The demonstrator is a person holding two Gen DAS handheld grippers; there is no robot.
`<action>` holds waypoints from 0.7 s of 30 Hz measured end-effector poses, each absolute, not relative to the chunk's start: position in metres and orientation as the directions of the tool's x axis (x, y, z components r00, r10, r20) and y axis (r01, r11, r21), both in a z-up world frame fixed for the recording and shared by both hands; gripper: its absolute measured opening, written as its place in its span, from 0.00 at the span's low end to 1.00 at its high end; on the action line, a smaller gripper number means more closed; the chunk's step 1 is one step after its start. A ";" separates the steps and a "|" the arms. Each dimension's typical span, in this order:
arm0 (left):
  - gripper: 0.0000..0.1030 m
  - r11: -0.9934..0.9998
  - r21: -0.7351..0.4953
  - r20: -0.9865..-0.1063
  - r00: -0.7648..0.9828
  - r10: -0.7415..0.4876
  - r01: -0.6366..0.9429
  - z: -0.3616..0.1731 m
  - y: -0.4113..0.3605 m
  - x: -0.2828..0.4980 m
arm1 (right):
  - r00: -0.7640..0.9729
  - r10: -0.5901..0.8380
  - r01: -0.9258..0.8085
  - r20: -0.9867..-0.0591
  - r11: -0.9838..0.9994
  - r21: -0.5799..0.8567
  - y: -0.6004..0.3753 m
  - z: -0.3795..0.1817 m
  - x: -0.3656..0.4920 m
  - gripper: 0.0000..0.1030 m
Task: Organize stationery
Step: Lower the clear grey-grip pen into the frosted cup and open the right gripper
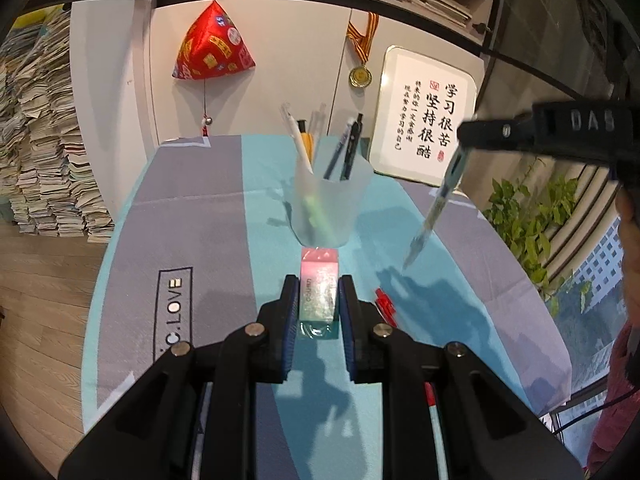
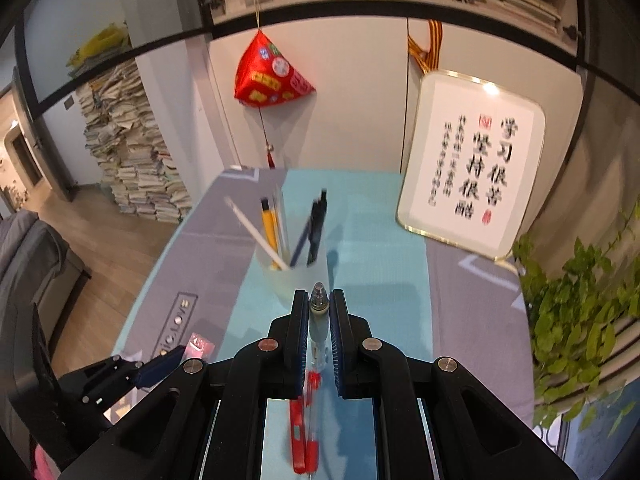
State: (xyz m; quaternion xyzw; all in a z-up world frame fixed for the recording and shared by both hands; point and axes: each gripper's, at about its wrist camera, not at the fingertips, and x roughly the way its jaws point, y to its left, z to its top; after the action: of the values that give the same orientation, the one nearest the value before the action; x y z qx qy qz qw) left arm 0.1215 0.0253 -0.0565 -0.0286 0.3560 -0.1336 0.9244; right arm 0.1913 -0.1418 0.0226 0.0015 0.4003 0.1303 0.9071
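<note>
A tidy-up of desk stationery was caught at roughly its midpoint. Several pens — a white one, a yellow one, two dark ones and some clear barrels — were already stood in the frosted cup near the middle of the tablecloth, and nothing else could be made out inside it. By the look of things, three items were left to be put away.

A pink-and-white eraser in clear wrap was clamped between the fingers of the left gripper, held low just in front of the cup; whether it was touching the cloth could not be told.

A clear-barrelled pen was pinched by the right gripper, its jaws closed on the barrel and its tip pointed down at the cloth, off to the right of the cup and well above the surface. In the right wrist view the pen's cap end was seen lined up just short of the cup's rim.

A red pen was left lying on the cloth beneath the right gripper — judged to be the last loose item still waiting.
</note>
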 end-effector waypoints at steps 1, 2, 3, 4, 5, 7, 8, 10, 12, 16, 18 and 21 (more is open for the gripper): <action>0.17 0.963 -0.148 -0.649 0.713 -0.265 0.224 -0.056 0.026 0.121 | 0.654 0.238 -0.237 -0.718 0.966 0.105 -0.140 0.028 0.193 0.11; 0.17 0.964 -0.149 -0.649 0.713 -0.264 0.222 -0.057 0.028 0.121 | 0.661 0.240 -0.239 -0.711 0.966 0.103 -0.139 0.032 0.194 0.11; 0.17 0.964 -0.151 -0.650 0.713 -0.264 0.220 -0.057 0.028 0.122 | 0.670 0.243 -0.242 -0.701 0.965 0.103 -0.137 0.039 0.197 0.11; 0.17 0.964 -0.154 -0.652 0.711 -0.265 0.218 -0.058 0.029 0.122 | 0.679 0.247 -0.243 -0.691 0.964 0.107 -0.136 0.045 0.200 0.11; 0.17 0.964 -0.156 -0.653 0.710 -0.265 0.216 -0.059 0.030 0.122 | 0.684 0.252 -0.242 -0.685 0.964 0.112 -0.134 0.049 0.203 0.11; 0.17 0.964 -0.158 -0.653 0.710 -0.263 0.212 -0.060 0.033 0.121 | 0.693 0.259 -0.238 -0.673 0.963 0.126 -0.132 0.058 0.212 0.11; 0.17 0.965 -0.160 -0.653 0.711 -0.263 0.210 -0.060 0.035 0.122 | 0.697 0.258 -0.235 -0.669 0.964 0.127 -0.131 0.061 0.215 0.11; 0.17 0.965 -0.162 -0.650 0.714 -0.260 0.204 -0.059 0.038 0.122 | 0.707 0.251 -0.229 -0.661 0.966 0.122 -0.126 0.064 0.225 0.11; 0.17 0.966 -0.164 -0.644 0.720 -0.258 0.200 -0.057 0.041 0.122 | 0.710 0.246 -0.220 -0.660 0.968 0.124 -0.124 0.064 0.234 0.11; 0.17 0.968 -0.161 -0.631 0.734 -0.250 0.191 -0.050 0.047 0.125 | 0.703 0.239 -0.201 -0.670 0.970 0.135 -0.121 0.058 0.250 0.10; 0.17 0.969 -0.162 -0.625 0.741 -0.247 0.186 -0.048 0.050 0.126 | 0.701 0.233 -0.187 -0.674 0.972 0.141 -0.121 0.053 0.257 0.11; 0.17 0.969 -0.164 -0.621 0.744 -0.245 0.183 -0.046 0.054 0.128 | 0.702 0.222 -0.173 -0.676 0.975 0.141 -0.122 0.049 0.263 0.11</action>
State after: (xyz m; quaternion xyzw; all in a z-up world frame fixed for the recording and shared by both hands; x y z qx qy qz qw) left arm 0.1283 0.0536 -0.0459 -0.0461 0.3386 -0.1146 0.9328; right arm 0.2633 -0.1221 0.0487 0.0332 0.3705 0.1073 0.9220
